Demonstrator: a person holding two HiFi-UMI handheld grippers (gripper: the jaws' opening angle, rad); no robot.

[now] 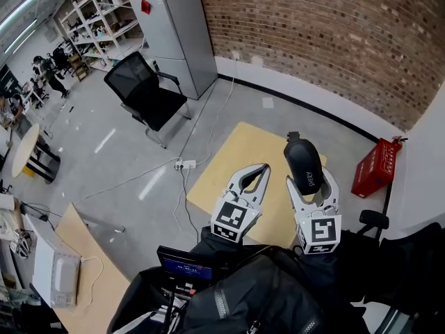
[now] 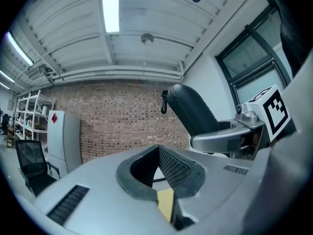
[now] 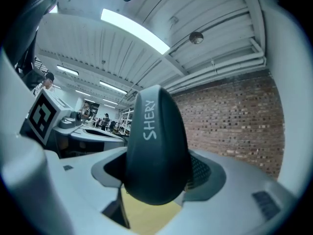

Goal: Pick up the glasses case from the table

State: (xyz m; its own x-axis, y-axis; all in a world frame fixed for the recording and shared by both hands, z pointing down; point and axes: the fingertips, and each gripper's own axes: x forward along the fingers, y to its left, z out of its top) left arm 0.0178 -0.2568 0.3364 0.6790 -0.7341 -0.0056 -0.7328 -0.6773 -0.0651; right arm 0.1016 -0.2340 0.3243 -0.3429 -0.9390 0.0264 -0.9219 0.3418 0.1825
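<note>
the brick wall (image 1: 313, 33) is running along the far side of the room, and the grey floor (image 1: 118, 158) is spreading out below it. a tall grey cabinet (image 1: 177, 37) is standing against the wall, with a black office chair (image 1: 146, 96) just in front of it. the yellow wooden table (image 1: 236, 158) is lying under both grippers, and a red crate (image 1: 375, 167) is sitting on the floor off its right side. the right gripper (image 1: 311, 190) is clamping its jaws on the lower end of the glasses case (image 1: 304, 162). the case, dark with white lettering, is sticking up and forward out of the jaws, raised off the table and showing against wall and ceiling in the right gripper view (image 3: 156, 151). the left gripper (image 1: 257, 176) is hanging just beside it on the left, its jaws drawn together to a narrow slit and gripping nothing. a white power strip (image 1: 185, 164) is lying on the floor near the table's left corner.
</note>
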